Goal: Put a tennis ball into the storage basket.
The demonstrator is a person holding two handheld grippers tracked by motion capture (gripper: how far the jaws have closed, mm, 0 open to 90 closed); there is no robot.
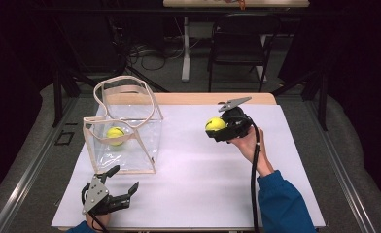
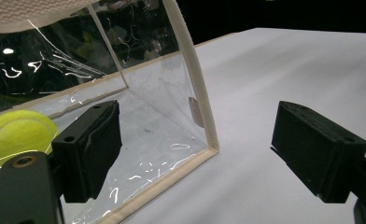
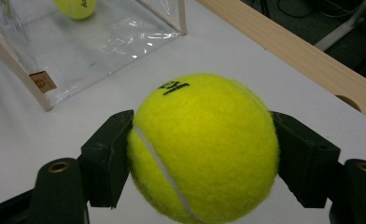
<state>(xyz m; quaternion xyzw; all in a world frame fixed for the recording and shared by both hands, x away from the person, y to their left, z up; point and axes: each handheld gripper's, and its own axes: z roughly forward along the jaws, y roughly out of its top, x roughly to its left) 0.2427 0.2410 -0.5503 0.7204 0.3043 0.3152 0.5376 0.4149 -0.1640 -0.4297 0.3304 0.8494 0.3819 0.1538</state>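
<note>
My right gripper (image 1: 221,127) is clamped on a tennis ball (image 1: 215,124); the clear bag (image 1: 125,127) stands to its left, mouth upward.

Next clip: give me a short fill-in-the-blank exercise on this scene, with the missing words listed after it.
1. The right gripper is shut on a yellow ____ ball.
2. A second ball lies inside the clear ____.
3. The left gripper has its jaws ____, with nothing between them.
4. The held ball is ____ the bag, not in it.

Missing words: tennis; bag; open; outside
</note>
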